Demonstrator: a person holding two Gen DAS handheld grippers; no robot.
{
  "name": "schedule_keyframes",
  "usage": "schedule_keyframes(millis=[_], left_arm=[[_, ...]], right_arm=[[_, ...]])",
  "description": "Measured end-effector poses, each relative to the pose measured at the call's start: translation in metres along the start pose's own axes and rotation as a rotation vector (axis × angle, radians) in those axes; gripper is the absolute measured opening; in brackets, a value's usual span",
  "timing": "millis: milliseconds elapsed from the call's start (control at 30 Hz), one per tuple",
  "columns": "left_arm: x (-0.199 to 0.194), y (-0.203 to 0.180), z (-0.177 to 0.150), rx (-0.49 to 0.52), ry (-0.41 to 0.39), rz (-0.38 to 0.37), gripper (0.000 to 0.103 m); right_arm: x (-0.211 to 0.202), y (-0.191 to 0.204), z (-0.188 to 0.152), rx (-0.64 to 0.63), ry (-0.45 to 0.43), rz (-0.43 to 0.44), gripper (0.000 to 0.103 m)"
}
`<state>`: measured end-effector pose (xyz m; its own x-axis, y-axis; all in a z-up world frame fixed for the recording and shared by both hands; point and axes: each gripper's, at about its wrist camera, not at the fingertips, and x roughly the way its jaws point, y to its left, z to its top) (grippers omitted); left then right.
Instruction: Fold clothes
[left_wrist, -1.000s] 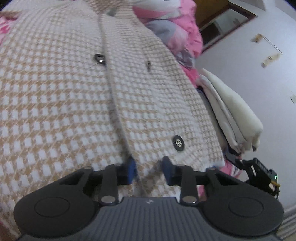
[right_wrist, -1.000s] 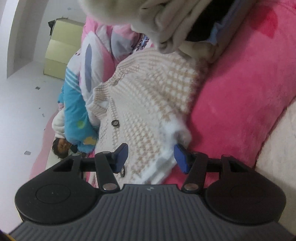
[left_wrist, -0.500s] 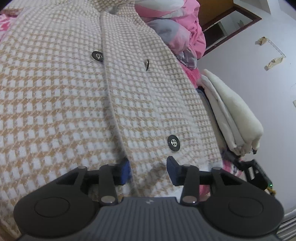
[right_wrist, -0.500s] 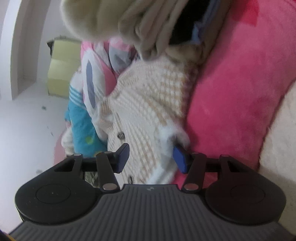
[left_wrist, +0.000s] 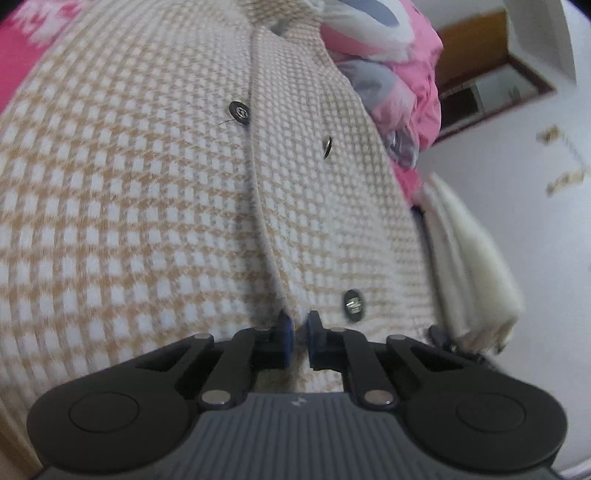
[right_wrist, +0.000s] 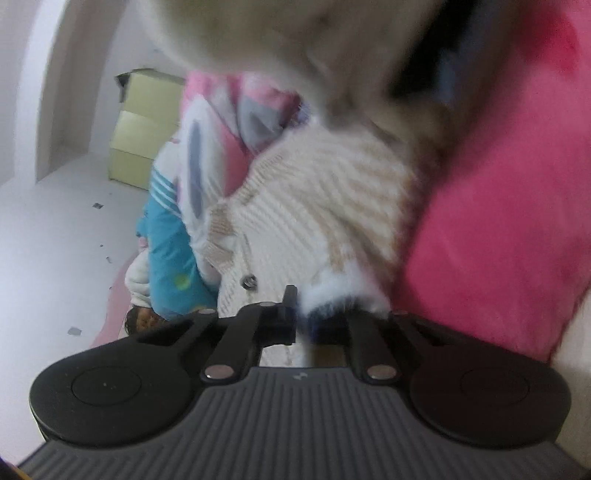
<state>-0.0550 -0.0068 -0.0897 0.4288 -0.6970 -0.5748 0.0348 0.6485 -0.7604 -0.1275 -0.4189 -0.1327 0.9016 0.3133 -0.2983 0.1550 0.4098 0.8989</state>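
Garment: checked cardigan, tan and white, spread on the pink bed.
Left claw: clenched on the cardigan's front edge near the hem.
Right claw: clenched on a fuzzy hem corner.
Beside: folded cream clothes.

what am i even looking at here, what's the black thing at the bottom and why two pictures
The black thing is a handheld two-finger gripper; a person holds one in each hand, and each carries a fisheye camera looking along its fingers. One picture is from the left gripper, the other from the right gripper. Both are pinched shut on the houndstooth cardigan, a beige-and-white one with dark buttons, lying on a pink blanket. The left one grips the front edge, the right one a fluffy white hem. Cream folded clothes sit beside it.
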Motion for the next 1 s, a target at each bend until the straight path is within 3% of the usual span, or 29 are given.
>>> schedule_keyframes(millis=[167,300,433,533,633,733,800,933,1000], left_arm=[[-0.006,-0.004,-0.005,0.017,0.006,-0.021,0.008],[0.0,-0.008,-0.008,0.071,0.014,0.002,0.008],[0.0,-0.011,-0.004,0.113,0.035,0.0,0.01],[0.001,-0.002,-0.006,0.072,0.069,-0.042,0.025],[0.0,-0.008,-0.013,0.1,0.085,-0.072,0.037],[0.004,-0.015,-0.026,0.135,0.133,-0.092,0.038],[0.009,-0.017,-0.033,0.143,0.159,-0.08,0.037],[0.021,-0.006,-0.036,0.092,0.164,-0.039,0.007],[0.02,-0.01,-0.033,0.086,0.151,-0.043,0.006]], right_arm=[[-0.023,0.026,0.005,-0.121,-0.034,-0.014,0.002],[-0.027,0.005,0.005,-0.076,-0.029,-0.059,0.002],[-0.026,0.007,0.009,-0.073,-0.017,-0.001,0.003],[-0.014,0.002,0.01,-0.037,0.043,0.01,0.006],[-0.002,-0.006,0.007,-0.002,0.082,-0.007,0.007],[0.005,-0.013,0.003,0.029,0.102,-0.014,0.007],[0.007,-0.015,0.002,0.034,0.104,-0.015,0.007],[0.009,-0.015,0.002,0.016,0.067,-0.019,0.004],[0.006,-0.009,0.003,-0.016,0.041,-0.013,0.002]])
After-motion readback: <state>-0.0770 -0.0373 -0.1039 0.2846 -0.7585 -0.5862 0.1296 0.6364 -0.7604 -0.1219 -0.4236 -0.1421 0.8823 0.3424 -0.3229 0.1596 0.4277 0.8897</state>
